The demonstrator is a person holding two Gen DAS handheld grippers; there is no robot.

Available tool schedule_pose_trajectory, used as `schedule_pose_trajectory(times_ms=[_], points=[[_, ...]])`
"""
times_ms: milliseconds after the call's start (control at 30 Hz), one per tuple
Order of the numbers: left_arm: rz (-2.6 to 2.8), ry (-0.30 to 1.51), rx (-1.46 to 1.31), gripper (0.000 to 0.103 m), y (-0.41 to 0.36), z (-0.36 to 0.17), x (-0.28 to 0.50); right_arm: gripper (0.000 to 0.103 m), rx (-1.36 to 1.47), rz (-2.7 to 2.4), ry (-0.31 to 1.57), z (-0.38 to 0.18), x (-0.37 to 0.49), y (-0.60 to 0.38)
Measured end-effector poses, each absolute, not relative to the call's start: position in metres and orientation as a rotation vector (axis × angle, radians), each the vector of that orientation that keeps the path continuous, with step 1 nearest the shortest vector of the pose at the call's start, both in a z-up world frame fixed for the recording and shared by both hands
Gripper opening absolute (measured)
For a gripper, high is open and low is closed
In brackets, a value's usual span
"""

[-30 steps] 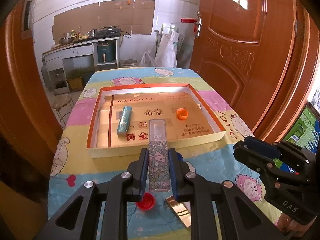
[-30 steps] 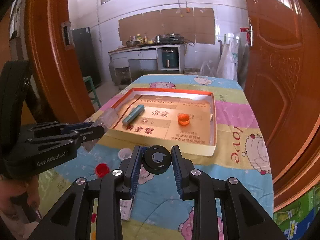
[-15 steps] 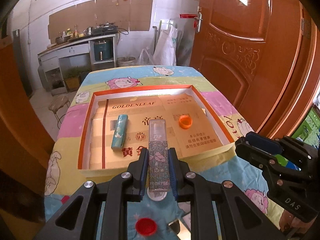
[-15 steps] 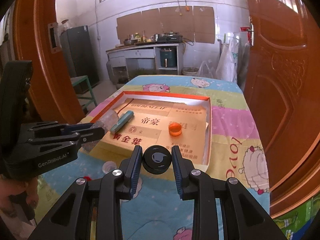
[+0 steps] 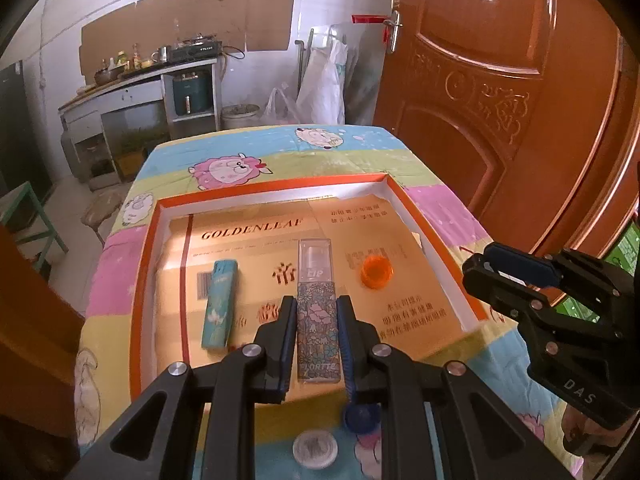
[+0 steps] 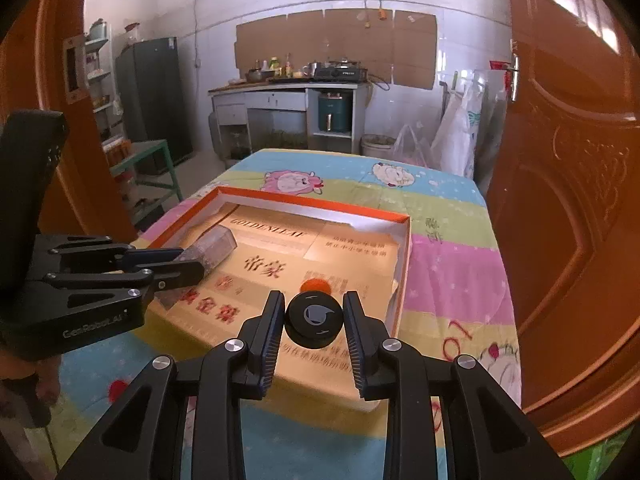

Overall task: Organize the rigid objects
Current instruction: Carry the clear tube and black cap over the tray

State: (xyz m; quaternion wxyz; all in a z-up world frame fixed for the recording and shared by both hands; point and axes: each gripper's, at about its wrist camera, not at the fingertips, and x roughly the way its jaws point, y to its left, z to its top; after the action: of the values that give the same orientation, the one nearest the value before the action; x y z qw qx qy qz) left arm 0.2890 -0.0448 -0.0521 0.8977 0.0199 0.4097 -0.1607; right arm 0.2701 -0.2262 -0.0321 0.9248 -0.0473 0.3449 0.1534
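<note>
blue cap [image 5: 362, 417] half behind jaws, orange cap [image 6: 316, 285] mostly hidden

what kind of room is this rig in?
Probably a home kitchen or utility room: a counter with a gas stove and bottles, a dark fridge, carved wooden doors, and a table under a cartoon sheep tablecloth.

Glossy cardboard tray [image 5: 149, 236], printed cloth [image 5: 280, 148], seemingly plastic black disc [image 6: 314, 320]
</note>
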Motion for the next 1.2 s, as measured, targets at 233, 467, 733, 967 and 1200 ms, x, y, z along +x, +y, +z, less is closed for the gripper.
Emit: schedule_pose_trajectory(times_ms=[233, 467, 733, 967, 1200], points=[[-0.322, 0.869, 0.054, 0.020, -0.051, -0.058, 0.319, 0.031, -0.100, 0.308, 0.752, -0.041, 0.310, -0.235], [-0.302, 0.885, 0.080, 0.020, -0.059, -0.065, 0.342, 0.031, -0.118, 0.325, 0.776, -0.050, 0.346, -0.237], [-0.299, 0.927, 0.065, 0.020, -0.059, -0.076, 0.368, 0.031, -0.123, 0.342, 0.815, -0.063, 0.384, -0.234], [-0.287, 0.955, 0.077, 0.020, -0.062, -0.086, 0.381, 0.031, -0.108, 0.336, 0.857, -0.072, 0.409, -0.235], [-0.278, 0.966, 0.088, 0.020, -0.066, -0.091, 0.388, 0.031, -0.105, 0.340, 0.885, -0.080, 0.419, -0.233]])
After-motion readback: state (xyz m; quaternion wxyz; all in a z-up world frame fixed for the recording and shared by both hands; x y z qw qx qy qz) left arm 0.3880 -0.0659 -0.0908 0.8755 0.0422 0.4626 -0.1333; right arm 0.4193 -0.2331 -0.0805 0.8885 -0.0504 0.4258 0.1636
